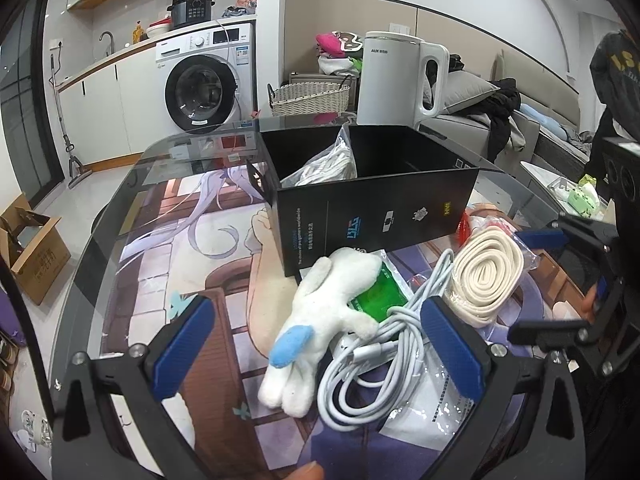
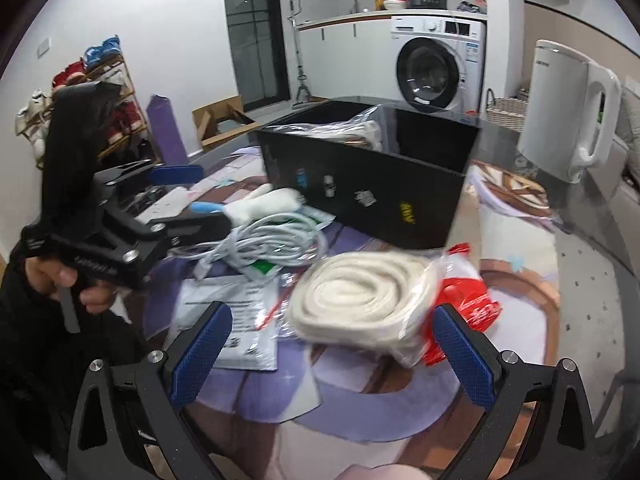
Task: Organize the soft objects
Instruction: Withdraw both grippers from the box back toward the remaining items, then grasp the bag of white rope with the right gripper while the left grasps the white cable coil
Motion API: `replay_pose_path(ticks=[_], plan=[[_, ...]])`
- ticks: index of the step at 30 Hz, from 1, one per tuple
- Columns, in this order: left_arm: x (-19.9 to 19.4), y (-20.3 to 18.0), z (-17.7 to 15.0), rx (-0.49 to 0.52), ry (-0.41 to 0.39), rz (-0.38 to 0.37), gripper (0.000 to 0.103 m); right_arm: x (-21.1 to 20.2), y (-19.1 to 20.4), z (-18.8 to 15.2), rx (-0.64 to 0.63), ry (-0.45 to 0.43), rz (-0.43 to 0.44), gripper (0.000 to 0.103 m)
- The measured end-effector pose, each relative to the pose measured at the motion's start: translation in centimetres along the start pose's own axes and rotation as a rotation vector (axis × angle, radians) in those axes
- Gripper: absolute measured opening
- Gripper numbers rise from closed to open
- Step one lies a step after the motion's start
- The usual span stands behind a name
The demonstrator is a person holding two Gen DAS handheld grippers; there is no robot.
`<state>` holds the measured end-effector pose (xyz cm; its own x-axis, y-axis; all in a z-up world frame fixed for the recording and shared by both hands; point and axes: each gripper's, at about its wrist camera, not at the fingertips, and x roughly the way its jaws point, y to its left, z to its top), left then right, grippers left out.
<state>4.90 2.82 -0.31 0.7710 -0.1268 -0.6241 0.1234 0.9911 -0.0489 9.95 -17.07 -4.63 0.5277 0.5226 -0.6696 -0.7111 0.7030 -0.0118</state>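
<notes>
Left tongs [image 1: 316, 344] hang spread wide above the tabletop [image 1: 120, 216], gripping nothing; between the blue pads lie a white plush [image 1: 320, 312] with a blue tip and, just right of it, a coiled white cable [image 1: 376, 364], the two touching. Under them sits a green packet [image 1: 376, 300] in clear wrap. Right of the cable, a bagged roll of cream strap [image 1: 486, 276] rests against the right pad. Behind these stands a black box [image 1: 380, 208], open at the top, with a clear bag of white cord [image 1: 332, 160] inside its left part. A white kettle [image 1: 396, 76] stands beyond the box.

Right tongs [image 2: 332, 352] are likewise spread wide and hold nothing. A printed sheet [image 2: 228, 312] lies by their left pad, the strap roll [image 2: 364, 292] sits between the pads, and a red bag [image 2: 472, 300] lies beside the right one, touching the roll.
</notes>
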Motion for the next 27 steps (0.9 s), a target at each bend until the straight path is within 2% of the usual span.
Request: replay_pose_path(ticks=[6, 11, 17, 22, 27], plan=[[0.1, -0.1, 0.0, 0.003, -0.002, -0.006, 0.103, 1.0, 0.3, 1.5, -0.128, 0.006, -0.067, 0.102], [0.2, -0.2, -0.1, 0.003, -0.001, -0.008, 0.103, 1.6, -0.4, 2.7, -0.144, 0.017, 0.018, 0.102], [0.2, -0.2, 0.0, 0.001, 0.000, -0.016, 0.103, 2.7, -0.6, 3.1, -0.185, 0.057, 0.055, 0.102], [0.2, -0.4, -0.1, 0.015, 0.010, -0.025, 0.103, 2.5, 0.2, 1.6, -0.238, 0.114, 0.055, 0.102], [0.1, -0.5, -0.1, 0.013, 0.024, -0.038, 0.103, 0.8, 0.1, -0.1, -0.212, 0.110, 0.083, 0.102]])
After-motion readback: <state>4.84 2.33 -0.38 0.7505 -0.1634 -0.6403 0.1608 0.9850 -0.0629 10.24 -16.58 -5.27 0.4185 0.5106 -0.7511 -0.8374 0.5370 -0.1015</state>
